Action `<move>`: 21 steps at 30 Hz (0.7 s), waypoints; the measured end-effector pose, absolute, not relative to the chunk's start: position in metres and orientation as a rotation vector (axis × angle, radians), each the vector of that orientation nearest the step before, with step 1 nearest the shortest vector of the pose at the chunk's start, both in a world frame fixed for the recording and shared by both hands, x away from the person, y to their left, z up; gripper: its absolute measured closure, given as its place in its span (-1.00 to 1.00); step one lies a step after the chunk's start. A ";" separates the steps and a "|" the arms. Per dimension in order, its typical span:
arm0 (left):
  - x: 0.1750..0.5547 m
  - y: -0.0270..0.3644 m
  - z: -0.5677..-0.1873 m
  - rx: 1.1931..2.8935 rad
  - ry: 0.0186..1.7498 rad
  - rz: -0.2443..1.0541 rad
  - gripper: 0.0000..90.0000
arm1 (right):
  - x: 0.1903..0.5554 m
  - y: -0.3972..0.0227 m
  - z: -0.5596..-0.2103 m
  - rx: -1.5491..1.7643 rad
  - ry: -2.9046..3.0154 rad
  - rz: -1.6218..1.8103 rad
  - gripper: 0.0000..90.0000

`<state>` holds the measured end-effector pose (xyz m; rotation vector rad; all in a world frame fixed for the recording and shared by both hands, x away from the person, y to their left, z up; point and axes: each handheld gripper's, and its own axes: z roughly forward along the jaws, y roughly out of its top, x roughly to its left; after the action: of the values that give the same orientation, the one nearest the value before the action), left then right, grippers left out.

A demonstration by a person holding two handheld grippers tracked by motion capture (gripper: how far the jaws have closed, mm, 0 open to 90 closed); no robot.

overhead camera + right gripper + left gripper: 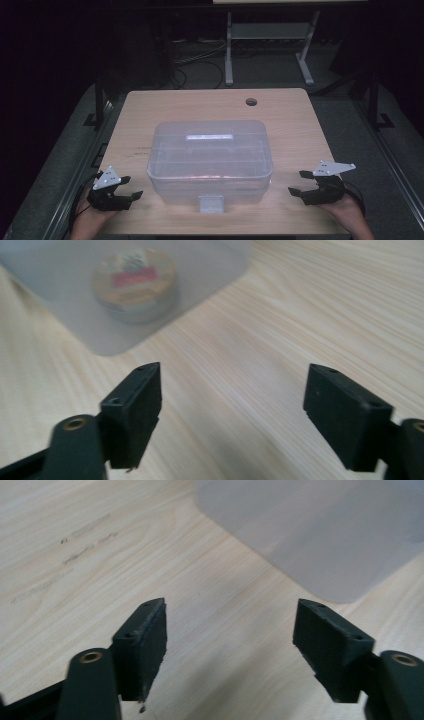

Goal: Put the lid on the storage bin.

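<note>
Frosted plastic box [210, 160] blurs its round tin [135, 284].

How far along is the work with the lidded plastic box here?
Looks done: the translucent box sits closed mid-table, lid on, a round tin dimly visible through its wall. In hand: nothing; the left gripper and right gripper flank the box, fingers apart over bare table. Left: judging from this alone, perhaps only withdrawing the hands.

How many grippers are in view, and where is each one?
2. The left gripper is at the left of the clear plastic box, the right gripper at its right; both are open and empty.
</note>
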<state>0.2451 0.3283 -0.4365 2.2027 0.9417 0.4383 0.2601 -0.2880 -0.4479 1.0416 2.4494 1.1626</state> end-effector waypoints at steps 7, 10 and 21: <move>0.251 0.330 -0.448 2.230 0.978 0.438 -0.55 | 0.260 -0.298 -0.458 1.104 2.404 1.126 -0.63; 0.253 0.331 -0.452 2.238 0.993 0.442 -0.61 | 0.262 -0.301 -0.463 1.141 2.382 1.071 -0.69; 0.257 0.332 -0.466 2.248 1.004 0.422 -0.70 | 0.266 -0.301 -0.477 1.236 2.324 0.987 -0.80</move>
<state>0.2570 0.3323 -0.4657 2.2476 1.0041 0.4222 0.2656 -0.3009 -0.4774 1.2364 2.3244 0.9871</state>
